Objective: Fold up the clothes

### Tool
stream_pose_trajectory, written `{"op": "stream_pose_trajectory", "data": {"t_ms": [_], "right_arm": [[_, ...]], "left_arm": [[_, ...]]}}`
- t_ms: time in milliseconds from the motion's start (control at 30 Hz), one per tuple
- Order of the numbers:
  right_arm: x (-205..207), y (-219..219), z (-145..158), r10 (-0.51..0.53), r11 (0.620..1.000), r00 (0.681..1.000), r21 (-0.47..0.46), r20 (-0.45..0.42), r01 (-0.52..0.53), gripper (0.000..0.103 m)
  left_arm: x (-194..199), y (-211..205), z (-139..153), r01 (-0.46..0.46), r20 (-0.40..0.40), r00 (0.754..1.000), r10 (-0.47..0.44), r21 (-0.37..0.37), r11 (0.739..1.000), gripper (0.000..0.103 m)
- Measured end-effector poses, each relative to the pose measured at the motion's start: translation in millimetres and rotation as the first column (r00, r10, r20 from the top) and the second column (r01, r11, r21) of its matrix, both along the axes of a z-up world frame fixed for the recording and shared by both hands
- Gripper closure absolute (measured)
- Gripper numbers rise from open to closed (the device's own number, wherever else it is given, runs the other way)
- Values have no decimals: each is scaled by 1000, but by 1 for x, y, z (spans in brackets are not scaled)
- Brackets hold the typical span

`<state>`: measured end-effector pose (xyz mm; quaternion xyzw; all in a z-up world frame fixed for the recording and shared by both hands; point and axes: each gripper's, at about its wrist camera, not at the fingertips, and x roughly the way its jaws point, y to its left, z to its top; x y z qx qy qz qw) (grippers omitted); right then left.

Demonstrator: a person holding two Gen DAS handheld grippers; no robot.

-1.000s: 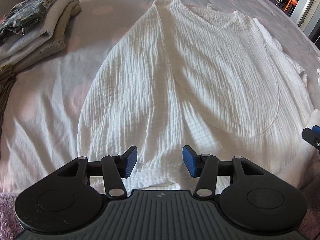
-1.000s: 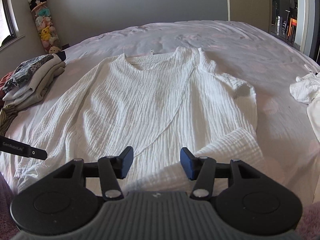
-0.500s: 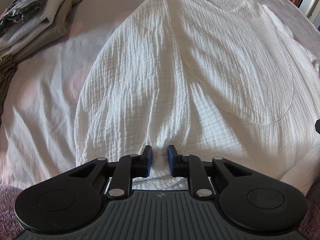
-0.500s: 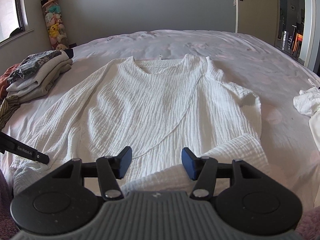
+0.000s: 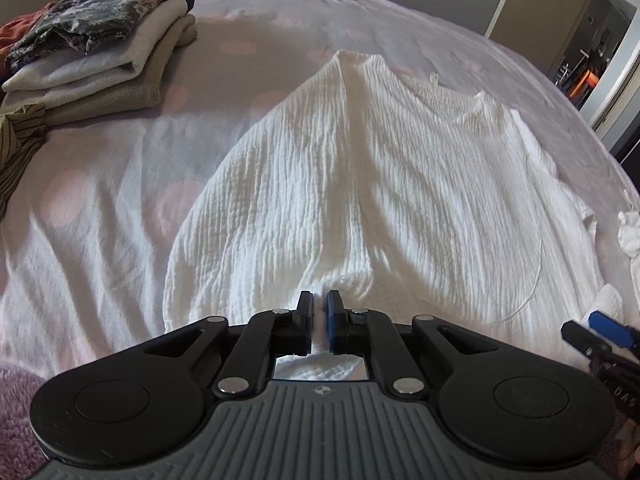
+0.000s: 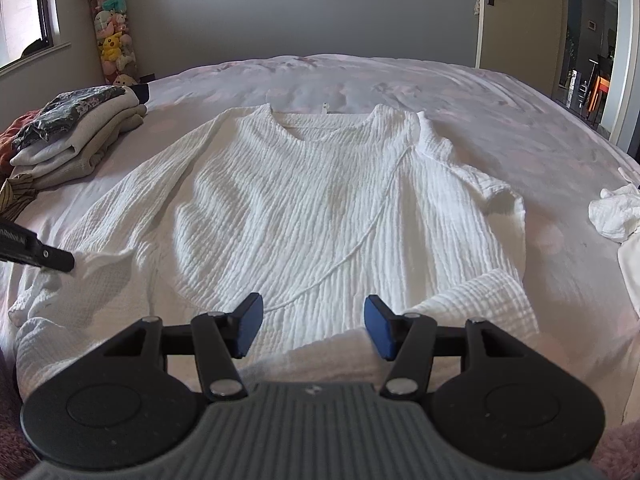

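Observation:
A white crinkled top (image 5: 380,184) (image 6: 320,208) lies face up on the bed, neckline at the far end. My left gripper (image 5: 319,322) is shut on the top's near hem at its left part, and the cloth rises in a small ridge in front of the pads. In the right wrist view the left gripper's tip (image 6: 48,256) shows at the left with the lifted hem. My right gripper (image 6: 312,326) hangs open just above the near hem on the right part, nothing between its fingers. A folded-over sleeve (image 6: 480,300) lies to its right.
A stack of folded clothes (image 5: 92,60) (image 6: 76,136) sits at the bed's far left. Crumpled white cloth (image 6: 616,216) lies at the right edge. A tube of plush toys (image 6: 112,36) stands by the wall, and a doorway (image 6: 588,40) is at the right.
My left gripper has gone from open to shut on the near hem and raised it slightly. The right gripper stays open and has tilted up a little.

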<state>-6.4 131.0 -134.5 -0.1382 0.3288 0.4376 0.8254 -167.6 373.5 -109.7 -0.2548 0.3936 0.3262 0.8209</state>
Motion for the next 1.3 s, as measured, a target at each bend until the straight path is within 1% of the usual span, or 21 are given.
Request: {"op": "stream_pose_trajectory", "data": {"t_ms": [133,233,267,400,467,567,800,1033,1133,1233,1300], "right_arm": [[0,2,-2,4,1000,1000,-12,-4,-4,43],[0,4,-3,7,1000,1000,-22,-5,-7,43],[0,4,-3,7,1000,1000,-26,-5,-7,43],[0,5,-4,8,999,1000,-35,-3,-8,43],[0,6,-5,10,999,1000,-42,-1,-10,44],[-1,9,-6,12,998,1000,-57,-1,-12,44],[0,14,-9,19,996,1000,-93,-5,-19,44],[3,23,-15,13,989,1000,-145,-12,-14,44],[3,27,-17,14,986,1000,-166,-15,-16,44],[5,26,-18,11,985,1000,-170,-25,-15,44],[5,27,-19,8,985,999,-173,-31,-14,44]], "left_arm": [[-11,22,32,-59,75,996,55,58,997,98],[-25,45,58,-133,116,986,119,121,984,98],[-30,54,63,-156,119,983,140,140,978,98],[-48,87,75,-244,127,967,221,211,947,98],[-57,104,81,-287,132,956,261,245,926,98],[-64,122,81,-337,127,941,313,293,895,98],[-58,153,41,-367,26,924,381,343,865,98],[-52,183,-1,-386,-74,891,447,393,834,98],[-47,184,-12,-362,-111,895,432,387,848,97],[-41,180,-18,-321,-149,904,401,383,866,95],[-38,173,-17,-283,-174,913,370,385,879,80]]}}
